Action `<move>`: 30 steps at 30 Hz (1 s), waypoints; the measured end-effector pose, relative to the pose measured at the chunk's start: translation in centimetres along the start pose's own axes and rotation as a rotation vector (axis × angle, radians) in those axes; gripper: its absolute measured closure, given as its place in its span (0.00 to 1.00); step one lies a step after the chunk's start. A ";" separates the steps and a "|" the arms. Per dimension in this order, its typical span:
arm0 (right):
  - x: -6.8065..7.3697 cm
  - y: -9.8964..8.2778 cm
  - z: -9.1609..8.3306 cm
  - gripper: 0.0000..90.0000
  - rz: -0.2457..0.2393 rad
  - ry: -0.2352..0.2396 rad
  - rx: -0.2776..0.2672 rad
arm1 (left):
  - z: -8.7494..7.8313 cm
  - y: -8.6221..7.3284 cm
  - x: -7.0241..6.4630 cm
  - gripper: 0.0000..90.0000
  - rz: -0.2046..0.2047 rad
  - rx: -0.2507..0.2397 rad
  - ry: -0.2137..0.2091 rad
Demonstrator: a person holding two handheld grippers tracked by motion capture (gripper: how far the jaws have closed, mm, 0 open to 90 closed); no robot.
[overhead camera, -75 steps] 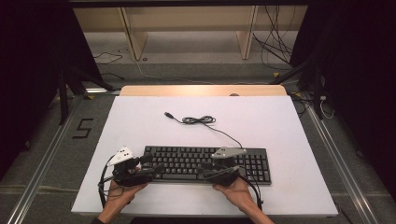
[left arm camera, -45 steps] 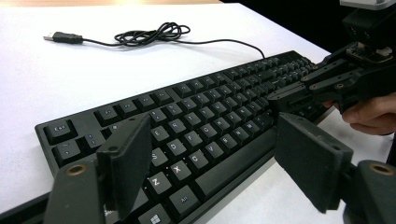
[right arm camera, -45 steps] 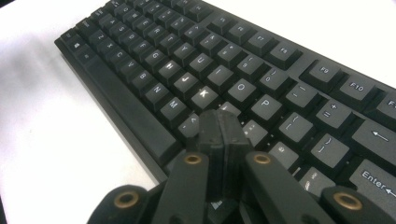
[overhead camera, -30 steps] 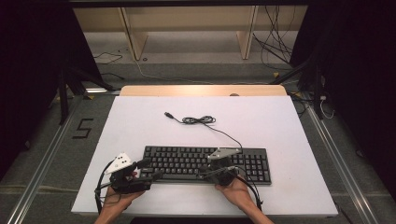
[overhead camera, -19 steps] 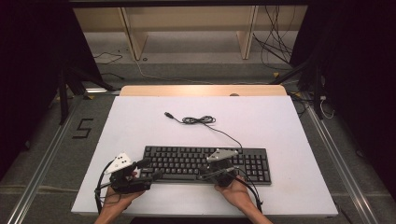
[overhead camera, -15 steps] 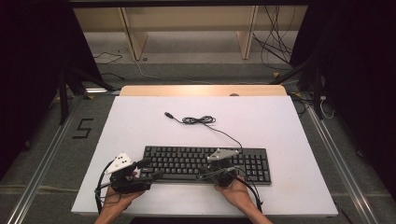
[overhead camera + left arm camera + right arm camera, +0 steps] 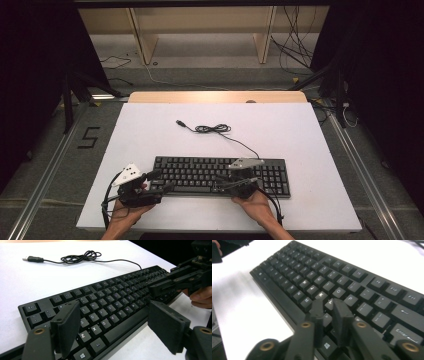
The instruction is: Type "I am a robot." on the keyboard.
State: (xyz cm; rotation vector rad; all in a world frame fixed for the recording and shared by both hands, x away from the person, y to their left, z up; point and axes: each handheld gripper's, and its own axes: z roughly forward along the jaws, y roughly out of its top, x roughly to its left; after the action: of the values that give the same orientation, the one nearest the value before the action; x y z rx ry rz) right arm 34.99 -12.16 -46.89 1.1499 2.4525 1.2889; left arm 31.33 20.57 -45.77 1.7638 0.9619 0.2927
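keyboard (image 7: 220,175) laid flat on tabletop (image 7: 300,130), near front edge, within reach | left tool (image 7: 115,332) spread wide, empty, over left key block | right tool (image 7: 327,315) slightly parted, just been opening, nothing gripped, tips poised above keys, likely for pressing | cable (image 7: 215,129) coiled behind, unplugged

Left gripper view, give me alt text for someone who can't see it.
Two black jaws stand wide apart over the near left end of a black keyboard on a white table. Its coiled cable lies beyond; the right gripper reaches in at right.
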 end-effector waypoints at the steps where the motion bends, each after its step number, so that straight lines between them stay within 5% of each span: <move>1: -0.1 0.0 -0.2 0.86 0.000 0.001 -0.006 | 0.0 0.0 0.0 0.29 0.000 0.000 0.000; 19: -0.7 -0.1 -3.2 0.50 0.010 0.033 -0.090 | 0.0 0.0 0.0 0.29 0.000 0.003 -0.004; 30: -1.1 -0.8 -5.6 0.43 0.009 0.025 -0.158 | 0.0 0.0 -0.1 0.29 0.003 0.004 -0.008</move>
State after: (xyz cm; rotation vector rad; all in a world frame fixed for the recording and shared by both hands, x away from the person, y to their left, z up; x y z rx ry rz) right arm 32.78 -16.80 -44.23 1.1119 2.3161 1.4780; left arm 31.31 20.53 -45.72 1.7694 0.9543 0.2852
